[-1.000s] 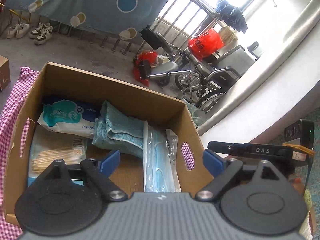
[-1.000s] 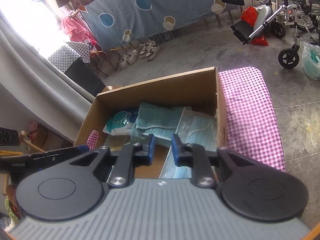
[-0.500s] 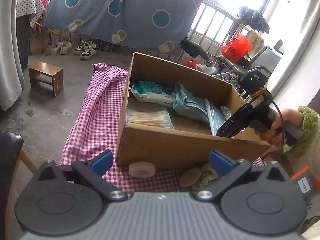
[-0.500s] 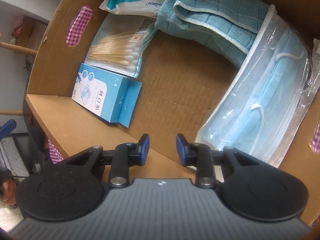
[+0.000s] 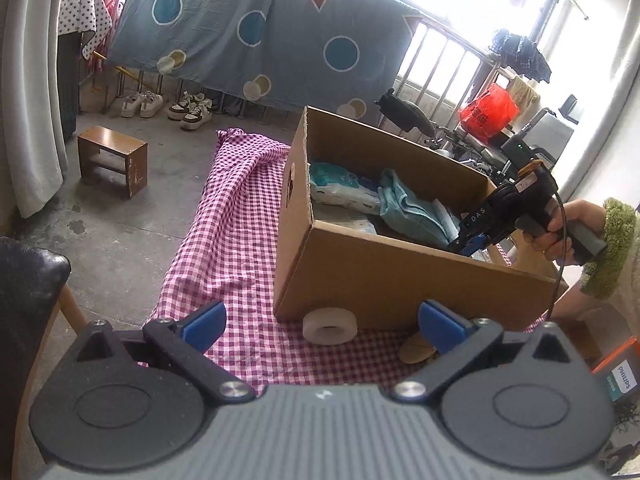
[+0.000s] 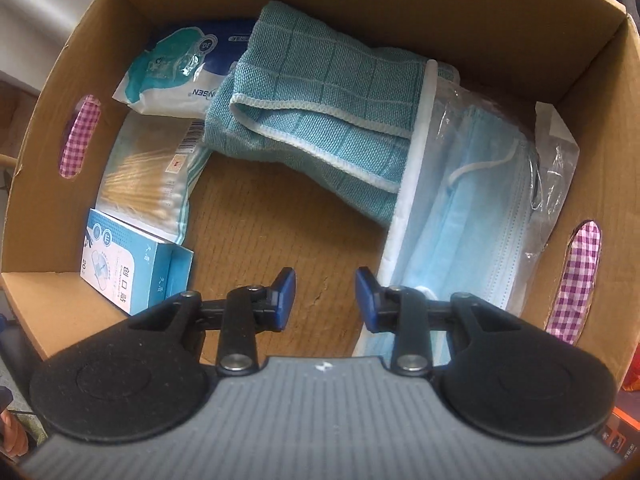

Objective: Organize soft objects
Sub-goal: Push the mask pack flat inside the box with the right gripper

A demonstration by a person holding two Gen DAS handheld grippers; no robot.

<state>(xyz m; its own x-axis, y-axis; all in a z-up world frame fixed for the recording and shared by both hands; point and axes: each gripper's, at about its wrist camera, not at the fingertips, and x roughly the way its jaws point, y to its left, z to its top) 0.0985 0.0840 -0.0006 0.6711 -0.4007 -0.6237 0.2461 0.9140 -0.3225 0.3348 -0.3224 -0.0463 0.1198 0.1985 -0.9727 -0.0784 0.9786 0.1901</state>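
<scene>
Right tool (image 6: 325, 295) above mask pack (image 6: 472, 216), lengthwise front-to-back in box (image 6: 360, 12)

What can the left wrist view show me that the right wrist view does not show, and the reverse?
Only the left wrist view shows the white roll on the checked cloth before the box, the stool and the open left gripper. Only the right wrist view shows the blue carton, cotton swabs and masks. Both show the cardboard box, teal towel, wipes pack and right gripper.
</scene>
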